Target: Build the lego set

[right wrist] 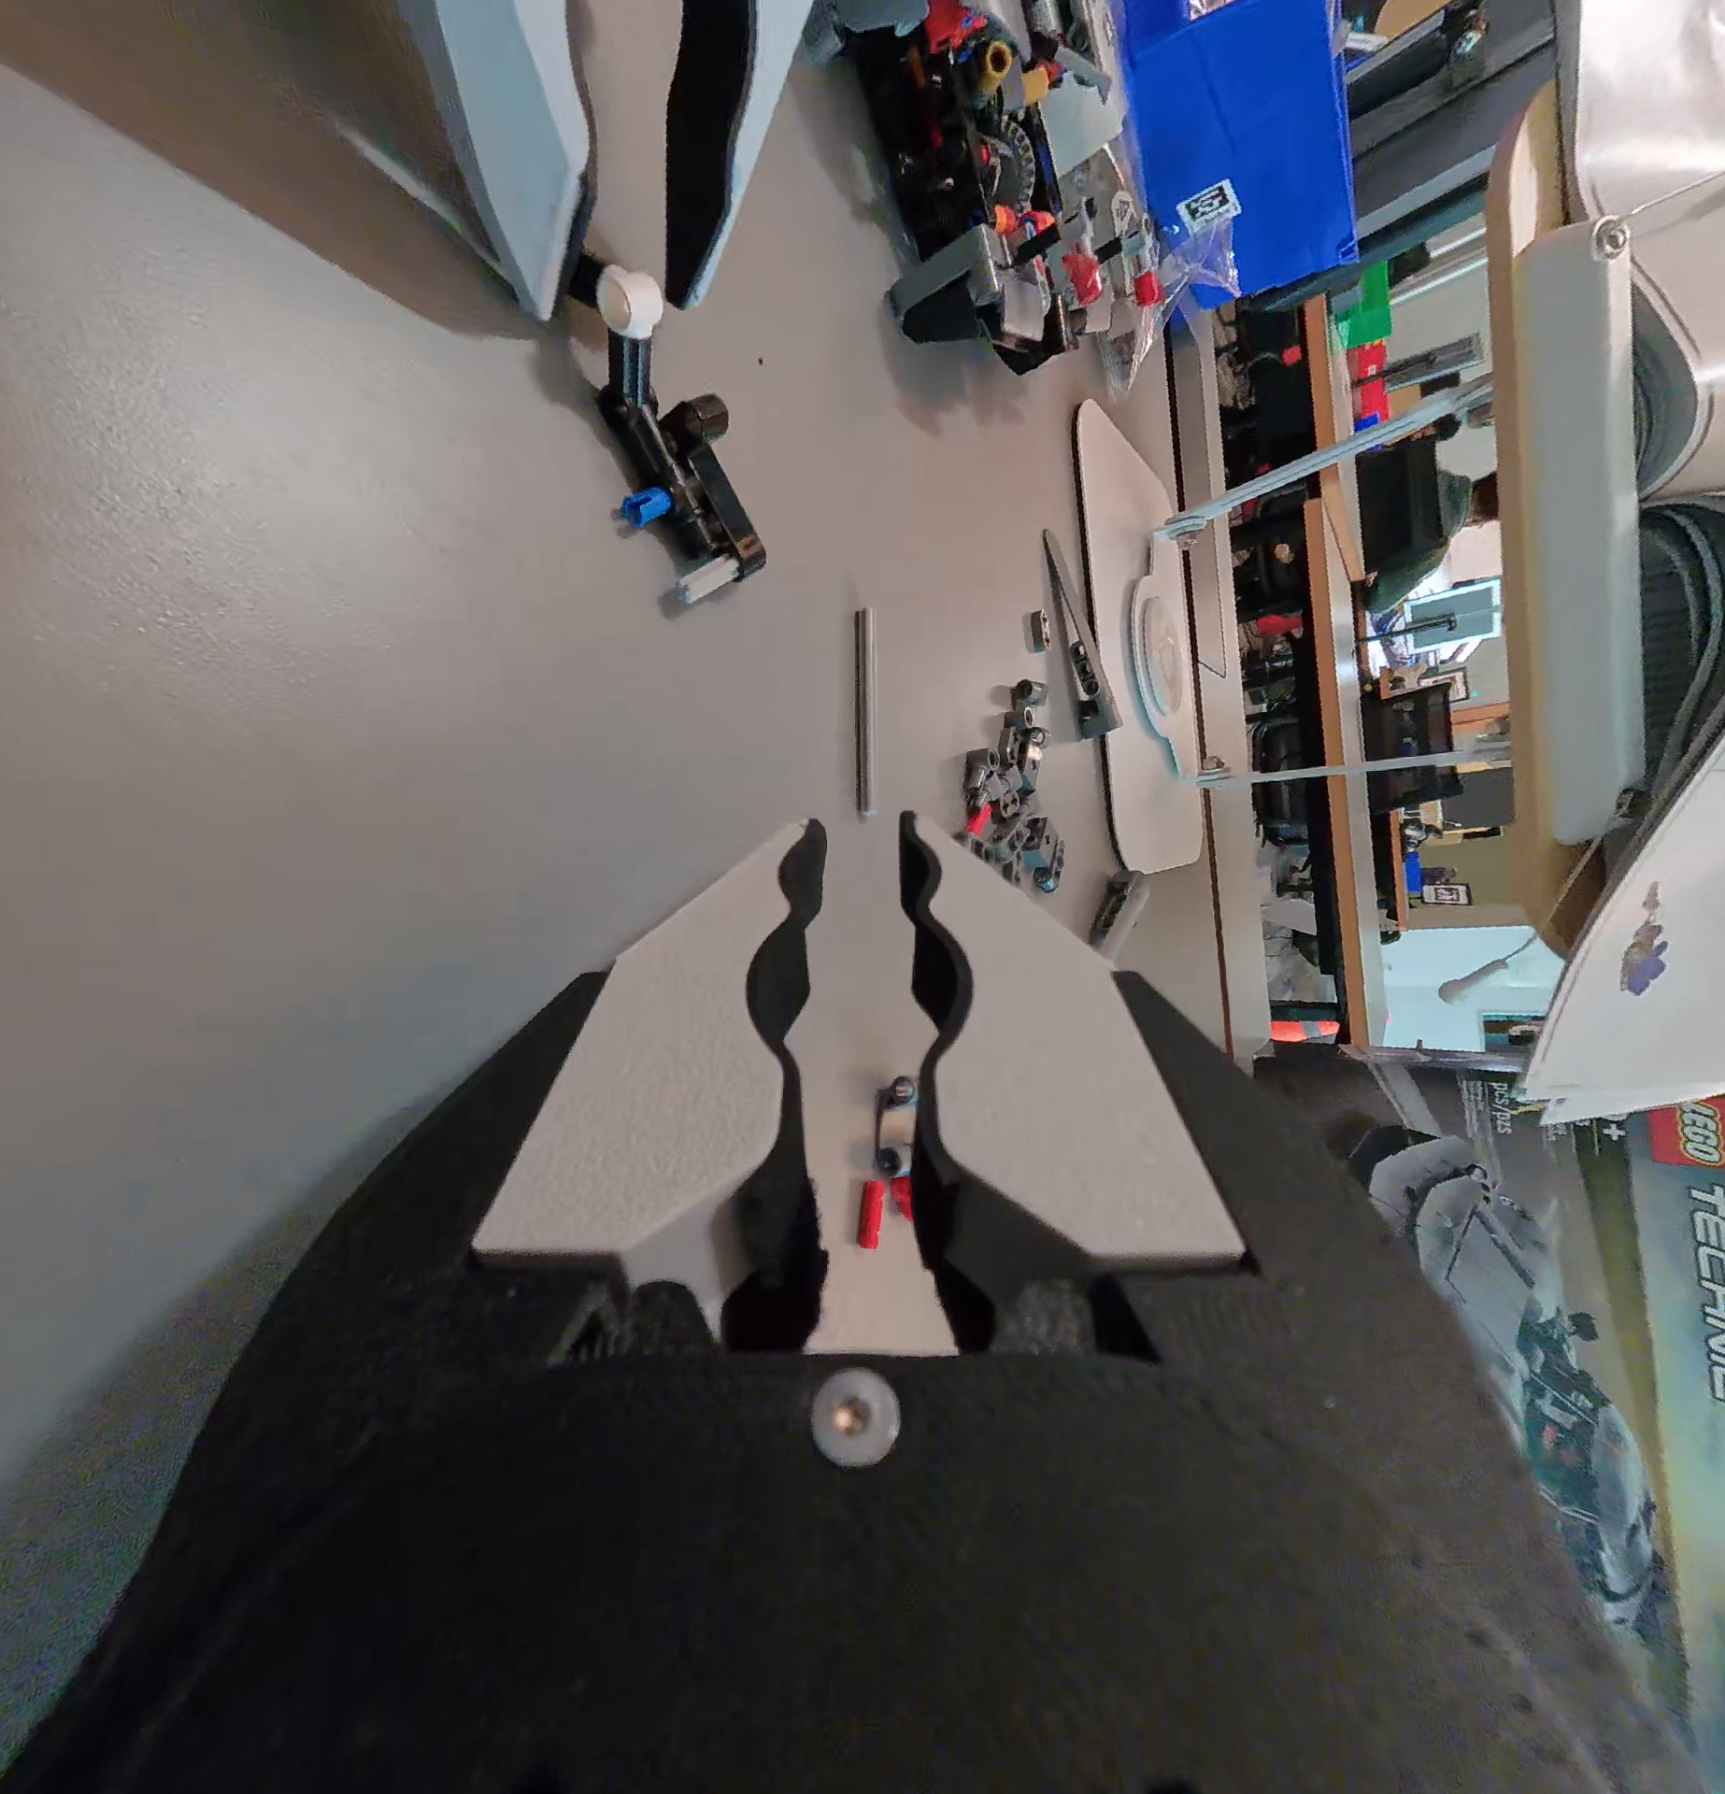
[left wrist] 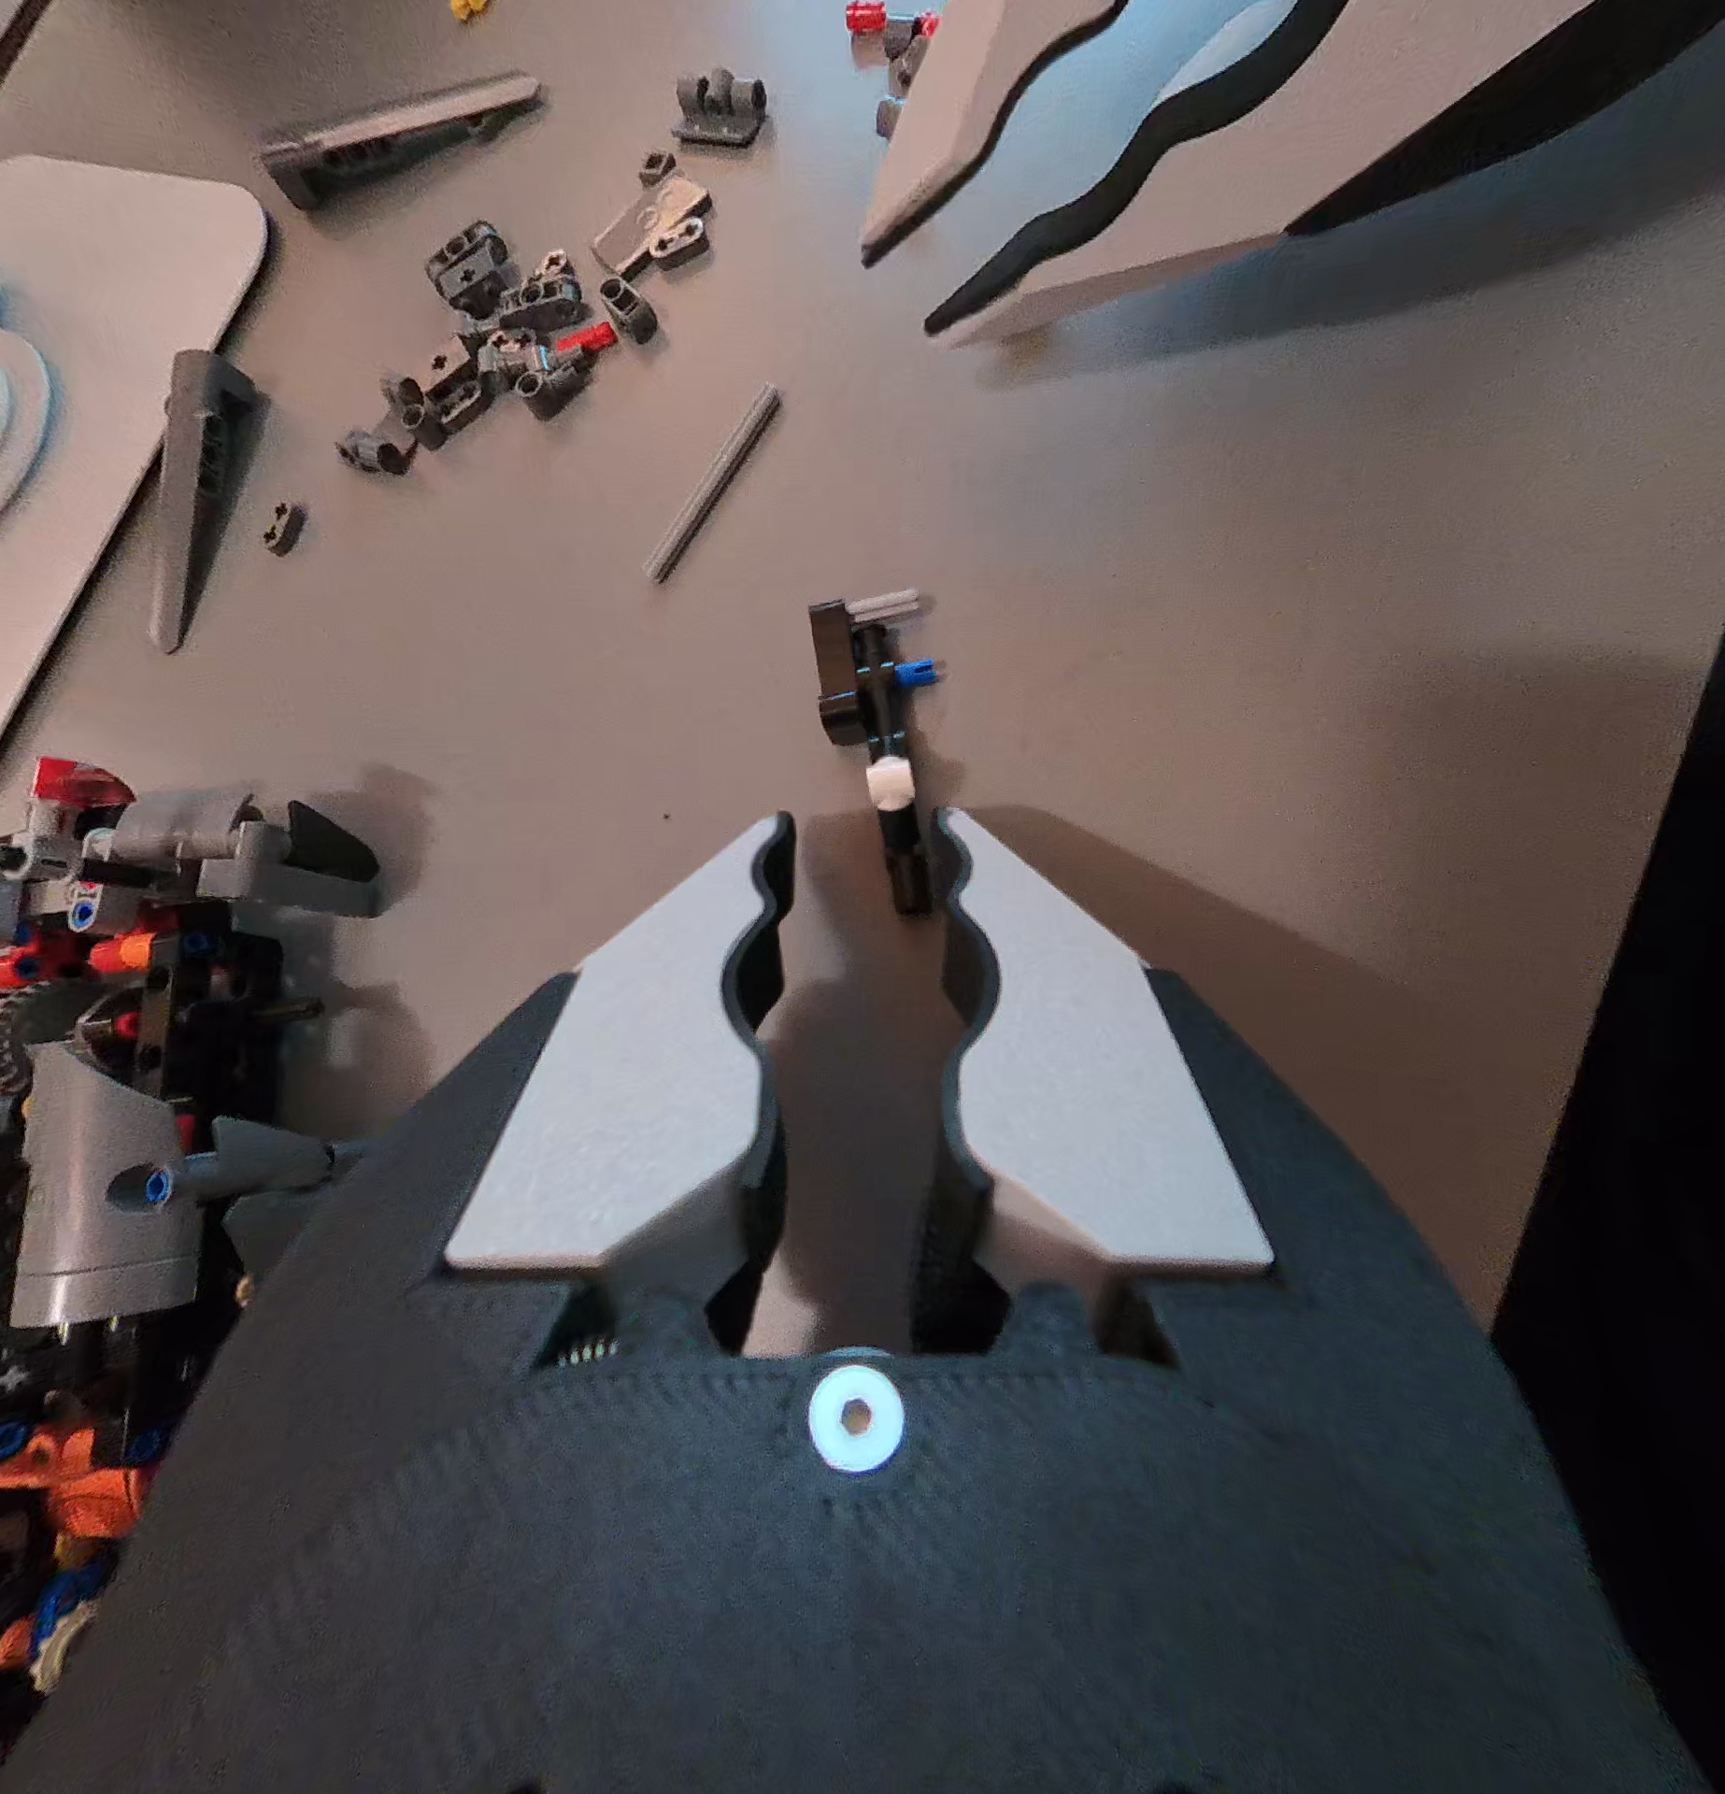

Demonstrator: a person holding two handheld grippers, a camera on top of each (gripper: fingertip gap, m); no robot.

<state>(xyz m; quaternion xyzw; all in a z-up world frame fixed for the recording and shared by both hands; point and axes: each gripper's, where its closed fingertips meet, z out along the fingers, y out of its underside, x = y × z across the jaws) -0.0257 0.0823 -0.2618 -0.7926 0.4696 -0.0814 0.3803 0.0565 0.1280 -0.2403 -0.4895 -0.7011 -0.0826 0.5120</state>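
A small black assembly with a white ball and a blue pin lies on the grey table. My left gripper is open. The assembly's near end lies between its fingertips, close to the right finger, and is not clamped. The right wrist view shows the same: the left gripper stands open around the white ball of the assembly. My right gripper is open and empty, just short of a thin grey axle. It also shows at the top right of the left wrist view.
A pile of small grey parts lies beyond the axle. A partly built model stands at the left. A white pad and grey panels lie nearby. A red pin lies under my right gripper. A blue bin and a box flank the table. The grippers' ends are close to 10 cm from one another. The right tips stand about 6 cm off the thin grey axle.
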